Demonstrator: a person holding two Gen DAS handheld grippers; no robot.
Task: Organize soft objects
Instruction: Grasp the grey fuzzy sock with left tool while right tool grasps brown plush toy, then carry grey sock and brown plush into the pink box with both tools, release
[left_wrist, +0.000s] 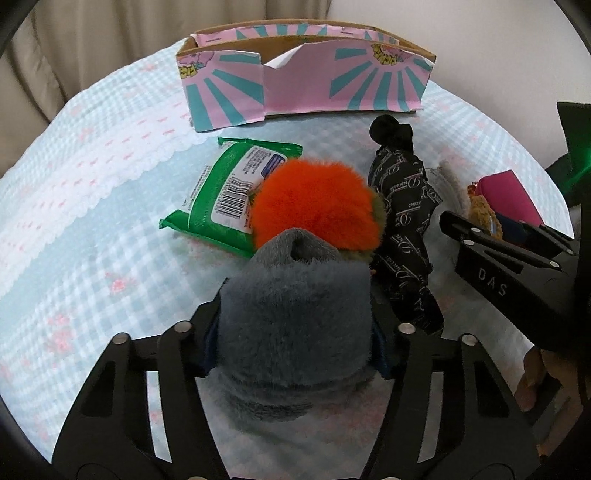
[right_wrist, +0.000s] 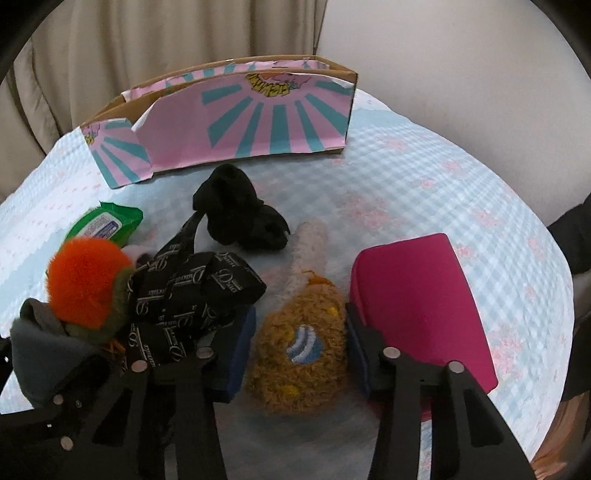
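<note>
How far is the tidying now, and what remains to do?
Nothing visibly lies in the pink box yet. The left claw is shut on the grey plush; the right claw is open around the brown plush. The black sock, printed strap, wipes pack and magenta pouch remain on the bedcover.

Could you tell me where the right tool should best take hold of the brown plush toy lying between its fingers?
Probably across the wide brown body of the plush, coming straight down. The right tool is open with a pad on each side, so it only needs to close. The thin pale stalk offers less to squeeze.
</note>
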